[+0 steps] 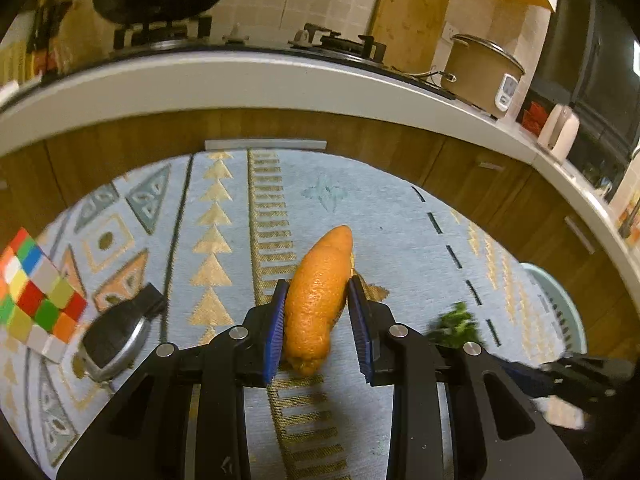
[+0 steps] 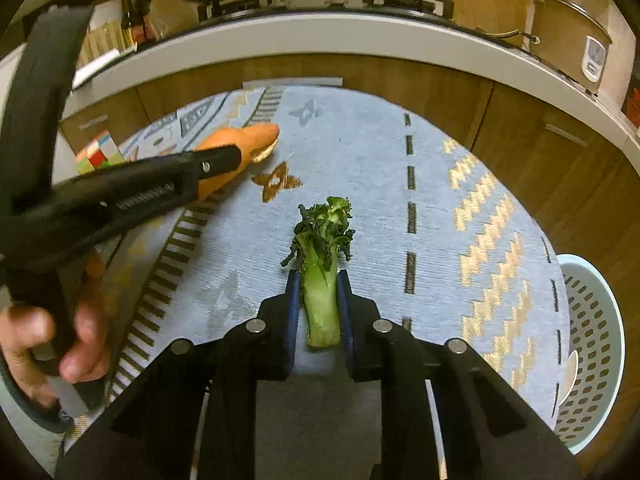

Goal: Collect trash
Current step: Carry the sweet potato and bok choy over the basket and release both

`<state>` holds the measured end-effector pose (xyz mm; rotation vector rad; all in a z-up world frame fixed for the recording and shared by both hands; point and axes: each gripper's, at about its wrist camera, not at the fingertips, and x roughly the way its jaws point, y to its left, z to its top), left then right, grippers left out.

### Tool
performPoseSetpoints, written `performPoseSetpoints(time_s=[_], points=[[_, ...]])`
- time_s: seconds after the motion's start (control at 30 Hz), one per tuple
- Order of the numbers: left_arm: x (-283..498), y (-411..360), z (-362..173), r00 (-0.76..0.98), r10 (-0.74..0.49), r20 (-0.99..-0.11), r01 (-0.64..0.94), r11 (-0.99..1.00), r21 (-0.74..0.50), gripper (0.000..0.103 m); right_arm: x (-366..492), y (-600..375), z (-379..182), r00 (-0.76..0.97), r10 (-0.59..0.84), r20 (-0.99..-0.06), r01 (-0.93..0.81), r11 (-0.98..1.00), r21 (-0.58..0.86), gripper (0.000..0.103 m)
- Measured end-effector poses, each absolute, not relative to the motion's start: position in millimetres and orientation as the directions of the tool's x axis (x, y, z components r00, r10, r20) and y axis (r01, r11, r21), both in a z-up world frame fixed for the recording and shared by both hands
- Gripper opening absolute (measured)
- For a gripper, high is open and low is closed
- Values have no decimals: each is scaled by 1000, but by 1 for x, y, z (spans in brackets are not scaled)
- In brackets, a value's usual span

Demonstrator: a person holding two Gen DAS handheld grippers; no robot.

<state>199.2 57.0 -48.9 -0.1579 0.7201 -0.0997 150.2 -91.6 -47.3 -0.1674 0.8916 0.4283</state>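
An orange peel [image 1: 316,300] stands between the blue pads of my left gripper [image 1: 318,300], which is shut on it just above the patterned blue rug [image 1: 380,216]. The peel also shows in the right wrist view [image 2: 248,140], held by the left gripper's black finger [image 2: 208,164]. My right gripper [image 2: 319,292] is shut on a green broccoli stalk [image 2: 322,276], its leafy head pointing forward over the rug [image 2: 368,168]. The stalk's leaves show blurred in the left wrist view [image 1: 456,324].
A pale blue perforated basket [image 2: 592,352] stands at the rug's right edge, also in the left wrist view [image 1: 560,304]. A colour cube [image 1: 36,296] and a black car key [image 1: 116,332] lie on the left. Wooden cabinets [image 1: 360,136] and a counter with stove lie ahead.
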Motion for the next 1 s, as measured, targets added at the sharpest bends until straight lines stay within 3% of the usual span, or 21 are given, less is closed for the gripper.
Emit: performPoseSetpoints(time_s=[0.6, 0.8, 1.0], points=[[138, -32, 30, 794, -292, -534, 253, 956, -147, 28, 103, -200, 33, 710, 279, -646, -276, 955, 110, 15], [136, -73, 32, 720, -428, -546, 364, 903, -228, 28, 93, -252, 42, 753, 212, -623, -168, 977, 128, 15], [135, -115, 25, 676, -466, -570, 418, 880, -225, 28, 87, -304, 40, 764, 173, -621, -78, 981, 177, 15]])
